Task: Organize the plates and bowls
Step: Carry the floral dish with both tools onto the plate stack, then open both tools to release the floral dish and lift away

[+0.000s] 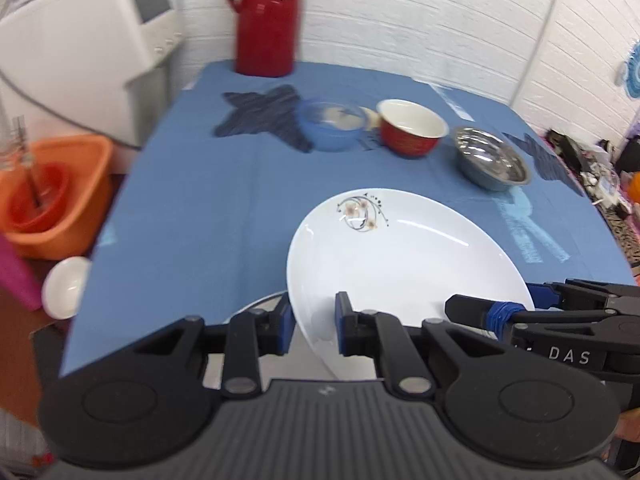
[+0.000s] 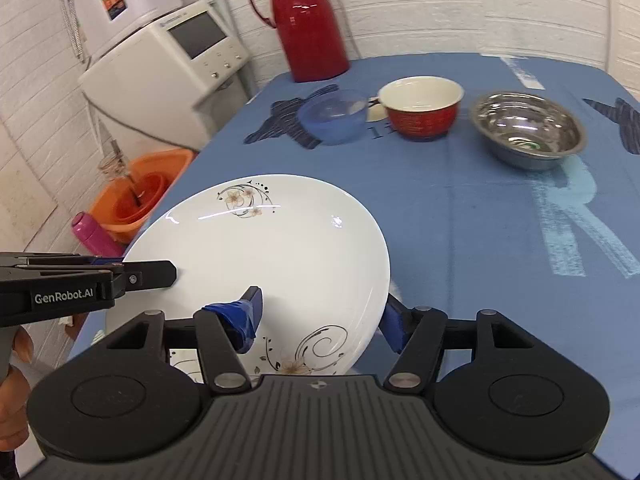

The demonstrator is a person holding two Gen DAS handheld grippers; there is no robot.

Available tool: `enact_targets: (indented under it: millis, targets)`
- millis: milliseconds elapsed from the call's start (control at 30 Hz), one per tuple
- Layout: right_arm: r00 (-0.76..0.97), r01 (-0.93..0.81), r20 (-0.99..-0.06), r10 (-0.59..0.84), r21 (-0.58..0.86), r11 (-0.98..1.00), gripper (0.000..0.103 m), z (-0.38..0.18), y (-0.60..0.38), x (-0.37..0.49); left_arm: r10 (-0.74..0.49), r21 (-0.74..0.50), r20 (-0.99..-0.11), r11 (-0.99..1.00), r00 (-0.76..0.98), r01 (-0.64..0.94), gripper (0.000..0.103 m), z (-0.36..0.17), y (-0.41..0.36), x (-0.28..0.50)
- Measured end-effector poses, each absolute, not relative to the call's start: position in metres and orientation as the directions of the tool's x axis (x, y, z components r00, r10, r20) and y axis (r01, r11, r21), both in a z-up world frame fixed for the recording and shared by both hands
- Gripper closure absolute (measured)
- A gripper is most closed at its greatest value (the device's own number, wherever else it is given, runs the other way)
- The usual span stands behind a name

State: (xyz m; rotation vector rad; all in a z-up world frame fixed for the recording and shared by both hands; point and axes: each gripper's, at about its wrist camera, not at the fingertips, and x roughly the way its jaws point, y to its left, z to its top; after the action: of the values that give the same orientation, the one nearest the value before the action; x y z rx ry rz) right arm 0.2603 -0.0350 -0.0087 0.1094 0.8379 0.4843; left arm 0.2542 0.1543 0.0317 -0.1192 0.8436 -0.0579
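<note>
A white plate (image 1: 400, 252) (image 2: 280, 248) with flower prints hangs tilted over the near edge of the blue table (image 1: 200, 200). My left gripper (image 1: 314, 320) is shut on its near left rim. My right gripper (image 2: 320, 318) is shut on the right rim, one finger on the plate's top and the other under it. Each gripper shows in the other's view: the right gripper (image 1: 492, 304) and the left gripper (image 2: 160, 272). Part of another plate's rim (image 1: 260, 302) (image 2: 182, 362) peeks out below. Farther back stand a blue bowl (image 1: 330, 128), a red bowl (image 1: 412, 128) and a steel bowl (image 1: 490, 158).
A red thermos (image 1: 266, 20) stands at the table's far edge. Left of the table are a white appliance (image 2: 160, 80), an orange basin (image 1: 56, 196), a pink bottle (image 2: 94, 236) and a small white bowl (image 1: 64, 286). Clutter lies off the right edge.
</note>
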Motion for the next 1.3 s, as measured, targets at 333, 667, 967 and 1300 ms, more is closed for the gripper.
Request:
enact_targets:
  millis: [333,667,967,1300]
  targets:
    - [0.493,-0.448,-0.713,0.499,0.284,0.848,0.052,-0.032,0.021,0.232,-0.047,-0.135,-0.757,0.987,0.652,-0.086,0.093,0.0,0.206,0.195]
    - [0.527,-0.43,-0.698,0.484,0.273,0.861,0.051,-0.029,0.02,0.222,-0.159,-0.244,-0.738,0.969,0.656,-0.04,0.066,-0.019,0.215,0.188]
    - [0.504,-0.459,-0.723,0.473,0.239,0.856,0.051,-0.023,0.021,0.22,-0.126,-0.201,-0.703,0.979,0.7,-0.026,0.056,0.006,0.214,0.185]
    - [0.499,-0.464,-0.754,0.427,0.184,0.867,0.051,-0.01,0.008,0.228,-0.12,-0.202,-0.702,0.979,0.702,-0.035,0.054,0.014,0.212,0.196]
